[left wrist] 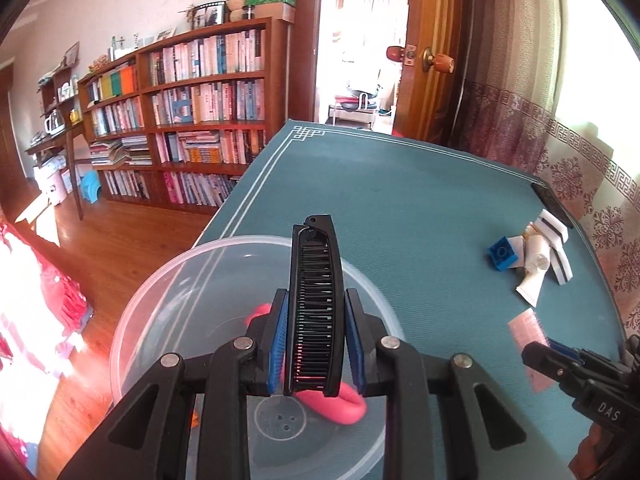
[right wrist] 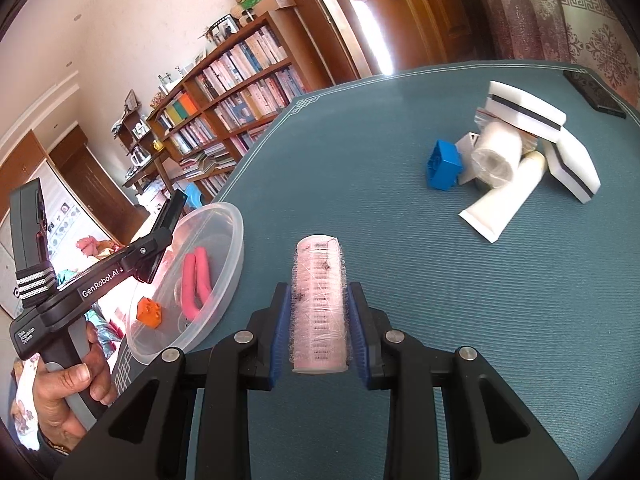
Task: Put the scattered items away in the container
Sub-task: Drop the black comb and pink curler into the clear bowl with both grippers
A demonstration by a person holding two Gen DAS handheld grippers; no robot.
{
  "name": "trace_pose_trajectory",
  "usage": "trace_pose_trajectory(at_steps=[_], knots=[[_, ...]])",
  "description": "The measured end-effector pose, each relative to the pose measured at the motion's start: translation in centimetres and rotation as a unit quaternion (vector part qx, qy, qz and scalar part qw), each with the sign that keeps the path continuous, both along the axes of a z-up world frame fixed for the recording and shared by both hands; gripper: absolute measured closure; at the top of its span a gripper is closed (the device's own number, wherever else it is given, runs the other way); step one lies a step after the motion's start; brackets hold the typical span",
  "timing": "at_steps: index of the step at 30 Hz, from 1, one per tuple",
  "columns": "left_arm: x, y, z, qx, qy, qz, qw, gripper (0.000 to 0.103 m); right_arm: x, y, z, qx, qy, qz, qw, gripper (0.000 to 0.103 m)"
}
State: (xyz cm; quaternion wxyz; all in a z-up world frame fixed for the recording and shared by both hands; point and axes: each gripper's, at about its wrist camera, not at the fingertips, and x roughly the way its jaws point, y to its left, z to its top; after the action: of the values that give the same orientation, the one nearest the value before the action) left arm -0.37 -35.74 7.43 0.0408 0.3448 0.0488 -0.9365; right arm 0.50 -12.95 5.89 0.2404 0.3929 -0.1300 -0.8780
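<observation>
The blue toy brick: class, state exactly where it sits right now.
The blue toy brick lies on the teal tablecloth, at the left edge of the pile of white items, beside the white roll in the right wrist view.

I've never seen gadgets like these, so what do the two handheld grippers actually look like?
Both are matte black plastic with angular linked arms, silver round rivets and blue ribbed pads on the fingers. The left gripper seen from the right camera has a pistol-style handle, white "GenRobot.AI" and "Data Acquisition System" lettering, and a black strap with white stripes. The right gripper looks alike; from the left camera it shows white letters "DAS". No cables are visible.
</observation>
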Motion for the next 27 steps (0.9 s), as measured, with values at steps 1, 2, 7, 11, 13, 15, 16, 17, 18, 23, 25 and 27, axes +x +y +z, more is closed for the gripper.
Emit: trace_pose_trajectory(at_steps=[1,2,7,11,13,15,16,17,18,23,25,27], knots=[[0.0,-0.5,-0.2,0.001,-0.002,0.007,1.0000,0.073,0.0,-0.5,0.1,0.001,0.001,0.004,1.000,0.072],[0.1,-1.0,-0.5,0.002,-0.005,0.013,0.9999,0.073,-0.1,-0.9,0.2,0.001,0.002,0.009,1.000,0.072],[0.2,-2.7,-2.0,0.011,-0.018,0.033,0.9992,0.073,0.1,-2.7,0.5,0.007,0.005,0.026,1.000,0.072],[0.1,-4.0,-3.0,0.018,-0.028,0.043,0.9985,0.073,0.0,-4.1,0.9,0.010,0.009,0.039,0.999,0.072],[0.1,-4.4,-3.3,0.022,-0.032,0.047,0.9982,0.073,-0.3,-5.1,1.1,0.012,0.012,0.047,0.999,0.072],[0.1,-4.9,-3.6,0.025,-0.034,0.052,0.9978,0.073,-0.5,-6.2,1.4,0.013,0.015,0.056,0.998,0.072],[0.1,-5.0,-3.8,0.026,-0.035,0.054,0.9976,0.073,-0.5,-6.6,1.5,0.014,0.017,0.061,0.998,0.072],[0.2,-5.2,-4.0,0.027,-0.037,0.056,0.9974,0.073,-0.6,-7.2,1.7,0.015,0.019,0.067,0.997,0.072],[0.3,-5.3,-4.2,0.029,-0.039,0.057,0.9972,0.073,-0.7,-7.6,1.7,0.016,0.021,0.072,0.997,0.072],[-0.1,-5.6,-4.7,0.036,-0.050,0.056,0.9965,0.073,-1.2,-9.6,2.0,0.021,0.024,0.088,0.996,0.072],[-0.2,-5.8,-4.9,0.045,-0.055,0.055,0.9960,0.067,-2.0,-10.3,2.1,0.021,0.022,0.091,0.995,0.072],[0.0,-6.2,-4.9,0.057,-0.052,0.054,0.9956,0.050,-2.4,-10.7,2.2,0.022,0.022,0.094,0.995,0.072]])
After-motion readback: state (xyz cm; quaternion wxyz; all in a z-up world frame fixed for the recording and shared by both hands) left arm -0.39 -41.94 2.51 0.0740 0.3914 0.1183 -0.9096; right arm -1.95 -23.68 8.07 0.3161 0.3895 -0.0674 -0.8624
